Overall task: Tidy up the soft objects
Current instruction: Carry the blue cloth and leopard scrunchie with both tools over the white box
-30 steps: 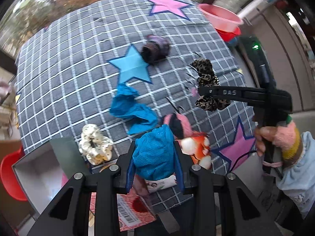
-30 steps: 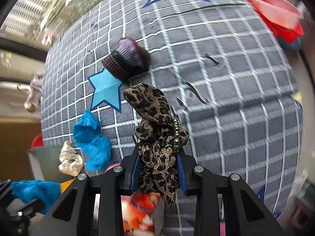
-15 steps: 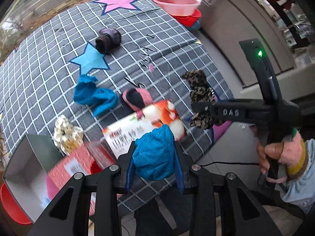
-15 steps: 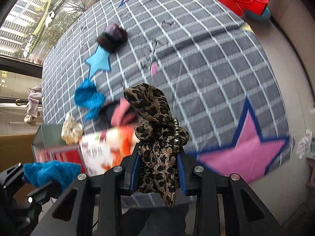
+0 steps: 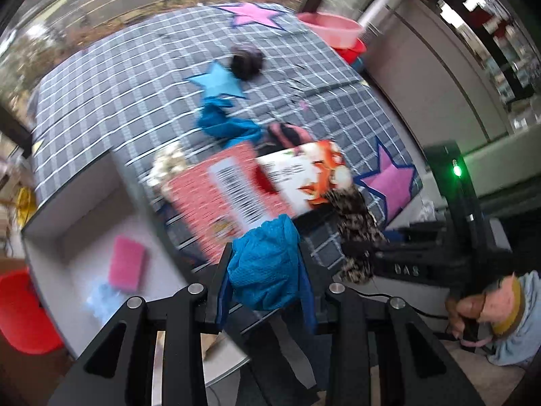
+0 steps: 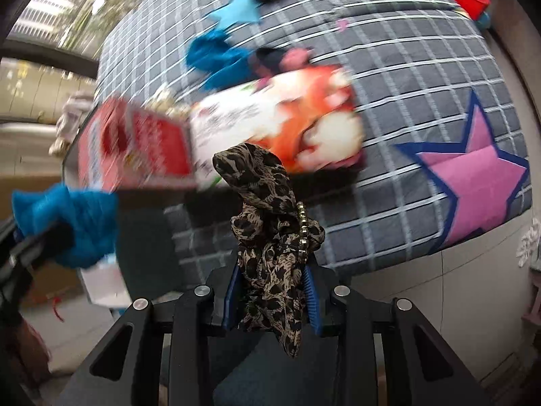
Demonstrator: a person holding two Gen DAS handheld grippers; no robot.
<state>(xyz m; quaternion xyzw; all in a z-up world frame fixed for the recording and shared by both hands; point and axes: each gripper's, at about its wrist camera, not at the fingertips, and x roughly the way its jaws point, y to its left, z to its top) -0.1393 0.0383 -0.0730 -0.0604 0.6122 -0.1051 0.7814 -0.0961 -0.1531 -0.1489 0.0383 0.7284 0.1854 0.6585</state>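
A left gripper [image 5: 267, 291] clamps a bunched blue mesh cloth [image 5: 267, 264] between its blue-padded jaws above the near edge of a table draped in a grey checked cloth [image 5: 111, 91] with pink and blue stars. At right, a hand [image 5: 473, 304] in a pale sleeve holds the right gripper [image 5: 358, 250], which pinches a leopard-print scrunchie [image 5: 355, 223]. An open white box [image 5: 71, 209] at left contains a pink sponge [image 5: 126, 264]. On the table lie a red-and-orange printed carton [image 5: 257, 186], another blue cloth [image 5: 226, 125], a cream scrunchie [image 5: 169, 162], a pink-and-black item [image 5: 287, 133] and a dark scrunchie [image 5: 248, 62]. Pink and red basins [image 5: 333, 28] stand beyond the far corner.
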